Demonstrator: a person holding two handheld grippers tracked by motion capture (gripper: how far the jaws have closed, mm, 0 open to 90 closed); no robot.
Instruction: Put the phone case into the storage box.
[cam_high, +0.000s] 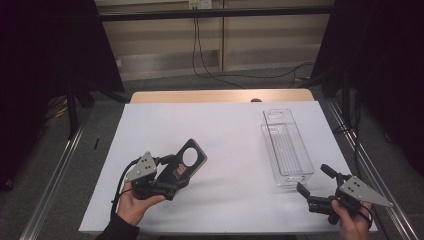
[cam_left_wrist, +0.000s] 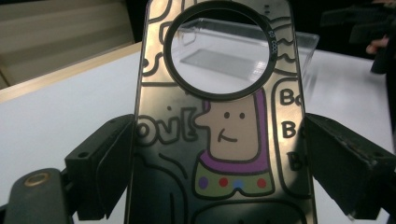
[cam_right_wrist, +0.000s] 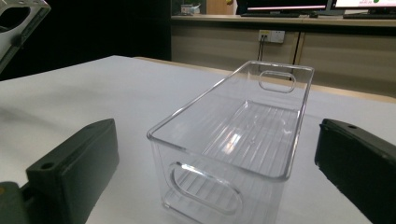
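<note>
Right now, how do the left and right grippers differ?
The left gripper is shut on a cartoon-printed phone case, lifted and tilted over the white table; the right gripper is open and holds nothing, facing the clear plastic bin. Both have black jaws and a grey plate.

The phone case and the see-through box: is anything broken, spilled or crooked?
Nothing stands out. The left claw holds the phone case by its sides, lifted and tilted, with no cracks showing. The clear box stands upright and empty on the white table. The right claw is open beside it.
</note>
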